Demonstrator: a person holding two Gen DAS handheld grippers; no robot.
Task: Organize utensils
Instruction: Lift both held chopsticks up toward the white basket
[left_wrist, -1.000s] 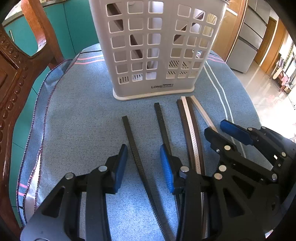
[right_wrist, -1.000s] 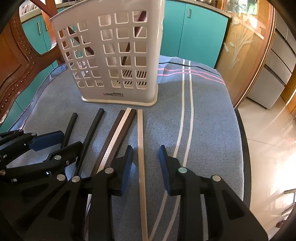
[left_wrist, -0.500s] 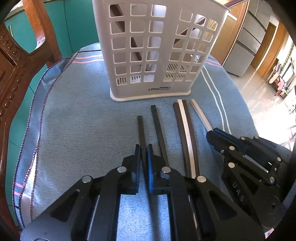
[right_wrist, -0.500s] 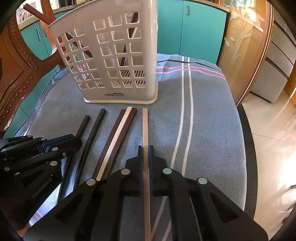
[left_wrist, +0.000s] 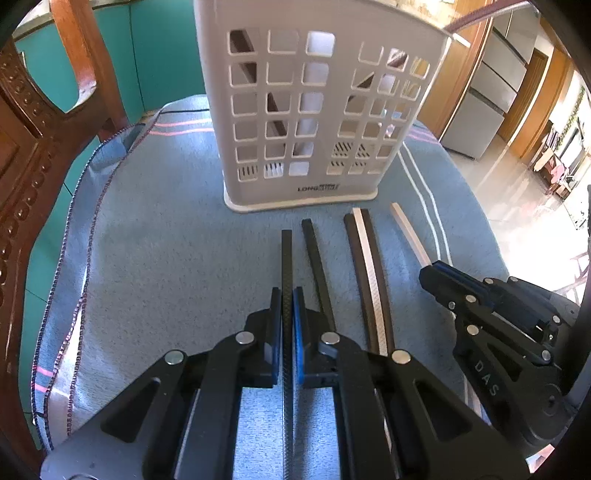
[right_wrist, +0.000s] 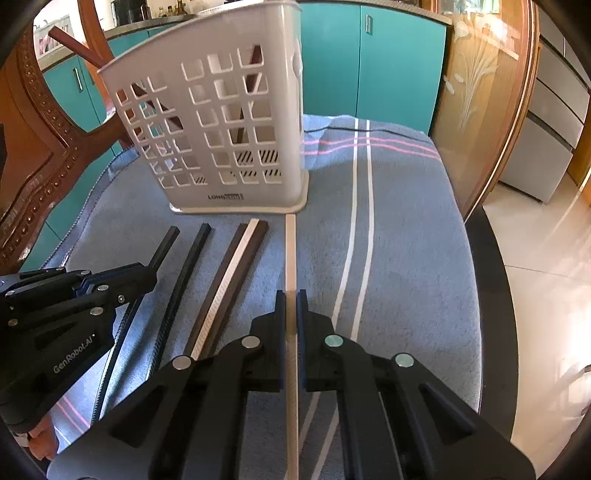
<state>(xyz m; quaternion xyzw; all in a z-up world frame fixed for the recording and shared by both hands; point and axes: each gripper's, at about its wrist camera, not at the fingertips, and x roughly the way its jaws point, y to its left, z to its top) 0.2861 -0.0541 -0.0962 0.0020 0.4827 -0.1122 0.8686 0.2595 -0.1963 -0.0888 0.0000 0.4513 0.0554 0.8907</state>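
Several chopsticks lie side by side on a blue cloth in front of a white slotted utensil basket (left_wrist: 317, 110), which also shows in the right wrist view (right_wrist: 221, 129). My left gripper (left_wrist: 287, 295) is shut on a black chopstick (left_wrist: 286, 258). My right gripper (right_wrist: 291, 299) is shut on a pale beige chopstick (right_wrist: 290, 251), seen also in the left wrist view (left_wrist: 410, 236). Between them lie another black chopstick (left_wrist: 317, 266) and a dark brown pair with a silver one (left_wrist: 369, 273). A brown stick stands inside the basket.
A carved wooden chair back (left_wrist: 44, 122) stands at the left. The blue cloth (right_wrist: 406, 240) has white and pink stripes and covers a round table, whose edge drops off at the right (right_wrist: 491, 295). Teal cabinets (right_wrist: 388, 66) stand behind.
Both grippers went from open, straddling their chopsticks, to shut on them. Both have since risen slightly, and the beige chopstick's tip has shifted a little away from the brown pair.
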